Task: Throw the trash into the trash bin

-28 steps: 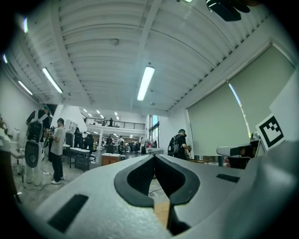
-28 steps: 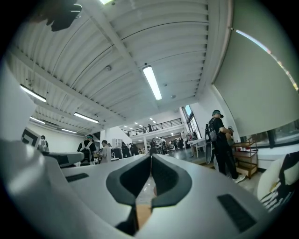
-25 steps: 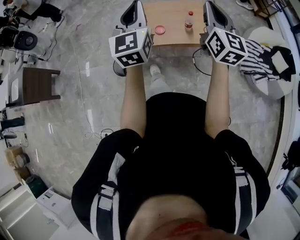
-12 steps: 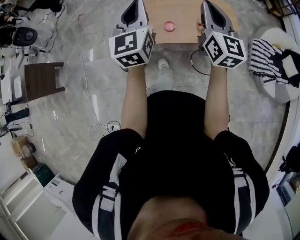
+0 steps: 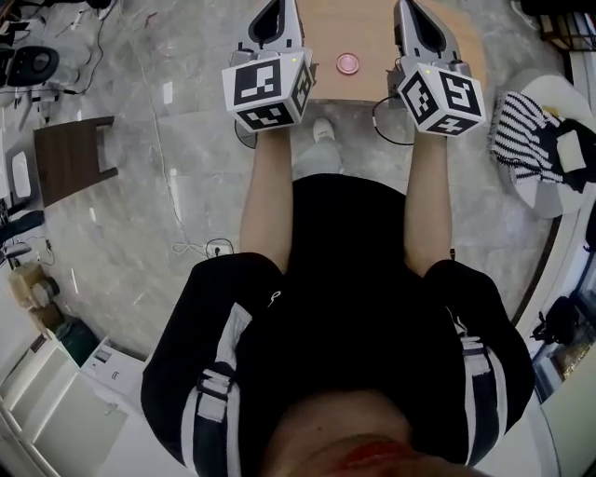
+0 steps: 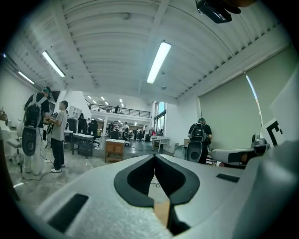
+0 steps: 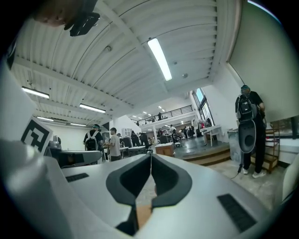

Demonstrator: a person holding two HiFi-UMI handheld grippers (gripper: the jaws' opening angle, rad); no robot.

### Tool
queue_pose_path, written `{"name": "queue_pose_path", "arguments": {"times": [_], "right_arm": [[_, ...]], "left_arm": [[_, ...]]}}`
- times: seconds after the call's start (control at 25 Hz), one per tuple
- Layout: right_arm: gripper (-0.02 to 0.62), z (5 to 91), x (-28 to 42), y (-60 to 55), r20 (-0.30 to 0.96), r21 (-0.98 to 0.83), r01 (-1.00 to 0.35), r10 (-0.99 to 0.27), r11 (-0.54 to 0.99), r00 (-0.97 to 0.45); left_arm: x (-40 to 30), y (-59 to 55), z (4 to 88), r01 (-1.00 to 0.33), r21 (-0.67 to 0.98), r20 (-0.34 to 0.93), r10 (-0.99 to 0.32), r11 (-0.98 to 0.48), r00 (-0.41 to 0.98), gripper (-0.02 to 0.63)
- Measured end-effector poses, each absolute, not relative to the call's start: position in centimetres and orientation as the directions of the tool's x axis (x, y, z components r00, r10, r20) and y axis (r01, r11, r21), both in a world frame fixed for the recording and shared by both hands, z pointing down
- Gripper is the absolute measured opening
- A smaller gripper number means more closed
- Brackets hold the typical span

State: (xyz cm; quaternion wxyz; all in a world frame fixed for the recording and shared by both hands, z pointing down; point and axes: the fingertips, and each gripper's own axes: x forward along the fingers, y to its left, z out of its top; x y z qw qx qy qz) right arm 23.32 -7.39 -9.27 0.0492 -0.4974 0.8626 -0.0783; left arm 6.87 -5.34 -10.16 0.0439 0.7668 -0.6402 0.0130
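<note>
The left gripper (image 6: 154, 158) has its jaws closed and empty at the worktop (image 5: 365, 28) edge. A small pink disc (image 5: 347, 63), probably the trash, lies there between both grippers. The right gripper (image 7: 150, 156) is closed and empty too, so its jaws should open before lowering over the disc.

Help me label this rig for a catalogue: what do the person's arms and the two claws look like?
The left claw and right claw are light grey shells tapering to a point, their inner faces lined with black padding. Each carries a white cube printed with black square markers. The person wears a black shirt with short sleeves and white stripes down the sides.
</note>
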Motion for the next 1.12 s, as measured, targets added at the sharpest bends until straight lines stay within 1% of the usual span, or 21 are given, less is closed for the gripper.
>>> {"name": "queue_pose_path", "arguments": {"times": [0.12,0.24,0.4,0.64,0.8,1.12], "right_arm": [[0.011,-9.4,21.5,-10.1,0.018,-0.14,-0.856,-0.863,0.498,-0.505],[0.011,-8.6,20.8,-12.4,0.053,-0.12,-0.861,-0.863,0.495,-0.503],[0.011,-6.5,18.4,-14.1,0.114,-0.093,-0.848,-0.841,0.521,-0.529],[0.011,-3.3,15.9,-15.4,0.185,-0.116,-0.825,-0.804,0.554,-0.566],[0.011,-1.0,15.7,-15.9,0.222,-0.148,-0.811,-0.78,0.567,-0.586],[0.011,0.9,12.8,-15.6,0.245,-0.199,-0.739,-0.697,0.644,-0.674]], "left_arm": [[5.0,-8.3,-9.6,-0.982,0.078,0.067,-0.982,-0.169,0.175,0.008],[4.7,-10.6,-7.6,-0.984,0.046,0.097,-0.98,-0.171,0.175,0.008],[3.4,-12.4,-4.9,-0.983,0.095,0.131,-0.977,-0.155,0.167,0.008],[0.8,-13.2,-1.3,-0.987,0.132,0.201,-0.973,-0.091,0.117,0.008],[0.1,-12.7,1.2,-0.988,0.149,0.254,-0.964,-0.044,0.081,0.008],[-2.0,-10.5,3.8,-0.983,0.163,0.313,-0.949,0.083,-0.028,0.008]]}}
